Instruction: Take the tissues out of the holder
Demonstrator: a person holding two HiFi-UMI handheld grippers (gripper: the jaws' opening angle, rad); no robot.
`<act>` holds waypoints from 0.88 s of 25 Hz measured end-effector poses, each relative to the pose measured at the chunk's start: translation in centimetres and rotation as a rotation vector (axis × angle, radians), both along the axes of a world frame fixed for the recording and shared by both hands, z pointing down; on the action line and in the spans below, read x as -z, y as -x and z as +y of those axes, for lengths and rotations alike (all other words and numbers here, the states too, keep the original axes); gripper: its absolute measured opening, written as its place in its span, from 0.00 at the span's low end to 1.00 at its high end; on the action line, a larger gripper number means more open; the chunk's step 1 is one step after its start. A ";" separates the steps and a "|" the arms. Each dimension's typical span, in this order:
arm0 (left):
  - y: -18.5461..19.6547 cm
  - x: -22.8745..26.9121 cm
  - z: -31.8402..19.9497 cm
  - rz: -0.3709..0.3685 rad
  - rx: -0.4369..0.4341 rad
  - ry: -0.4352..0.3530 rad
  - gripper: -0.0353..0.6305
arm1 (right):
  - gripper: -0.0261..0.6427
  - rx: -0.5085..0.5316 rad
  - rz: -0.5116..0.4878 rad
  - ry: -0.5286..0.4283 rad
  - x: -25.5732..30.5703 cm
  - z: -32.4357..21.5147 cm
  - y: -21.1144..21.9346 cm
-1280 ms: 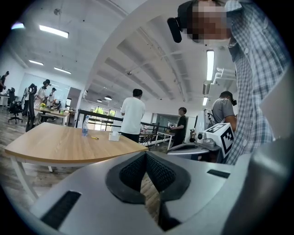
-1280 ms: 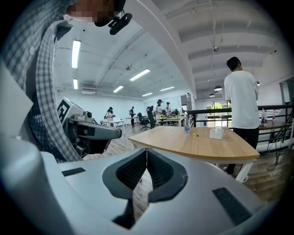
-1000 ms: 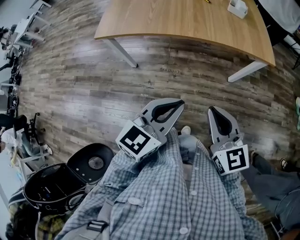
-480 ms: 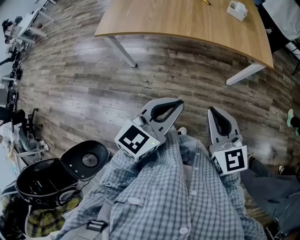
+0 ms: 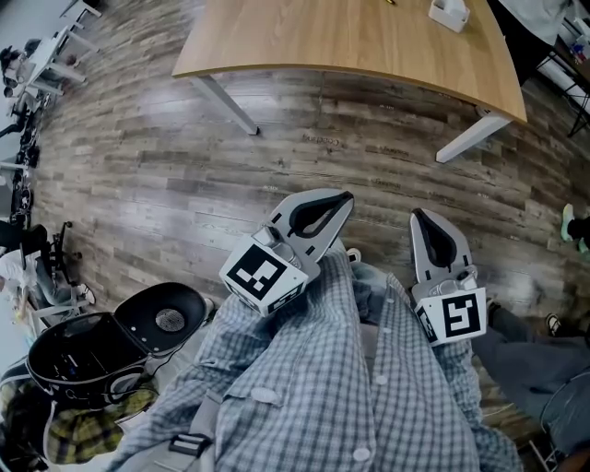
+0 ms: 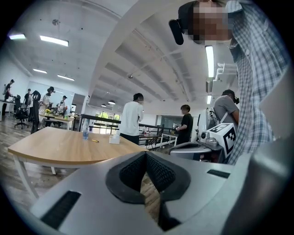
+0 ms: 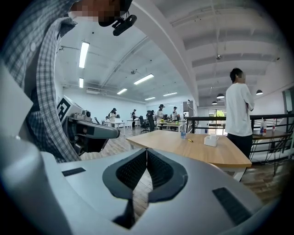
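Note:
A white tissue holder (image 5: pixel 449 13) stands on the far right part of a wooden table (image 5: pixel 341 41); it also shows small in the left gripper view (image 6: pixel 114 138) and the right gripper view (image 7: pixel 211 140). My left gripper (image 5: pixel 345 195) is held over the floor well short of the table, its jaws shut with nothing between them (image 6: pixel 146 153). To its right my right gripper (image 5: pixel 417 214) is likewise shut and empty (image 7: pixel 146 150). Both point toward the table. Neither is near the holder.
A black chair and bag (image 5: pixel 101 355) sit on the wood floor at the lower left. White table legs (image 5: pixel 226 103) stand under the near edge. A water bottle (image 7: pixel 183 132) and a pen are on the table. A person in white (image 7: pixel 239 110) stands beside it.
Both grippers have edged forward toward the table, staying shut. The table and holder have slid slightly left in the head view.

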State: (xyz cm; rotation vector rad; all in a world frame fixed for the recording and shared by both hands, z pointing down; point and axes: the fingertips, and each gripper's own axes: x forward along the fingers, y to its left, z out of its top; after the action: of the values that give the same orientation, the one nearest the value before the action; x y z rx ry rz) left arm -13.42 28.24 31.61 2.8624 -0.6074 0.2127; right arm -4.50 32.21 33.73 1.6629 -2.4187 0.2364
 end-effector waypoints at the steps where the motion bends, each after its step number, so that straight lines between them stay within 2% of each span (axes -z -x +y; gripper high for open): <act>1: -0.1 0.1 0.0 0.000 0.001 -0.004 0.06 | 0.06 0.000 0.003 0.001 -0.1 0.1 -0.2; 8: -0.3 0.2 0.0 -0.007 0.020 -0.012 0.06 | 0.06 0.012 -0.013 -0.024 0.3 -0.4 -0.3; 13: -0.2 0.1 -0.3 -0.013 0.034 -0.008 0.06 | 0.06 0.039 0.027 0.000 -1.0 -0.2 -0.8; 22: -1.6 -0.5 -2.3 0.010 -0.011 0.015 0.06 | 0.06 -0.015 0.050 0.016 -1.8 -1.4 -1.4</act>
State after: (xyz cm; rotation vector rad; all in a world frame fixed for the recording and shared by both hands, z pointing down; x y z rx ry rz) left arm -11.85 25.94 32.06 2.8510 -0.5857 0.2037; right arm -3.13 30.82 35.49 1.6609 -2.3622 0.2135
